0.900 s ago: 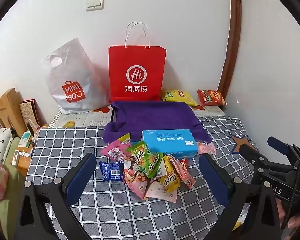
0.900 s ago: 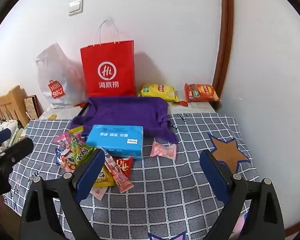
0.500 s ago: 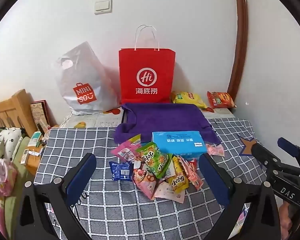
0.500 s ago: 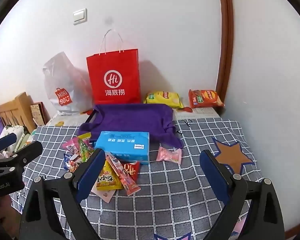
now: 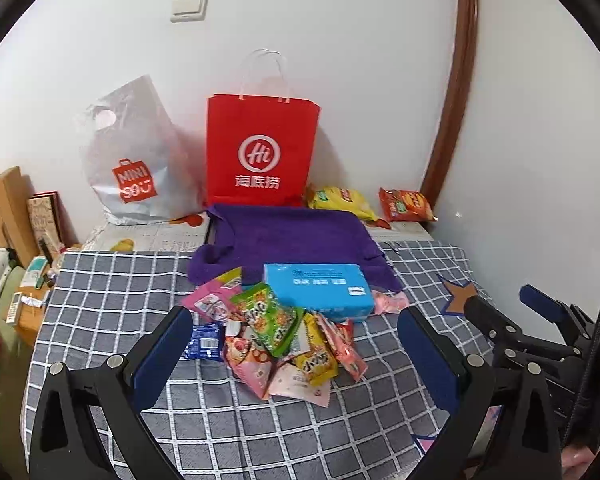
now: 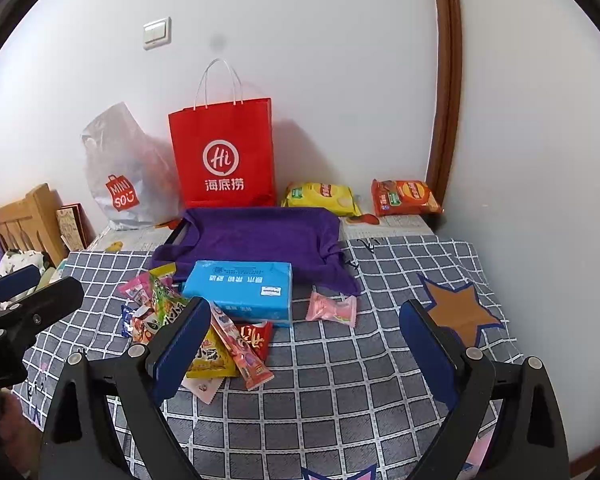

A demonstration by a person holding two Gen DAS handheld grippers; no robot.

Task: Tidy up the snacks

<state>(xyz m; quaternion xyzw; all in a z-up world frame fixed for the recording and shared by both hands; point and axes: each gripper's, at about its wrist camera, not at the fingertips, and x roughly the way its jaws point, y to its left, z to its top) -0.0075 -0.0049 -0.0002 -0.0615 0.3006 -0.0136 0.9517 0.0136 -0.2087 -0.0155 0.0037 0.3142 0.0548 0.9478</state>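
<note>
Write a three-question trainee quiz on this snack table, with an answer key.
1. True or false: the left gripper is shut on a snack.
2. What lies by itself on the checked cloth, just right of the blue box? A) a yellow chip bag B) a pink candy C) a phone
3. Fill in: the red paper bag stands upright directly behind the ______ cloth.

Key:
1. False. Both it and the right gripper are open and hold nothing.
2. B, the pink candy. The yellow chip bag lies by the wall.
3. Purple: the purple cloth.
</note>
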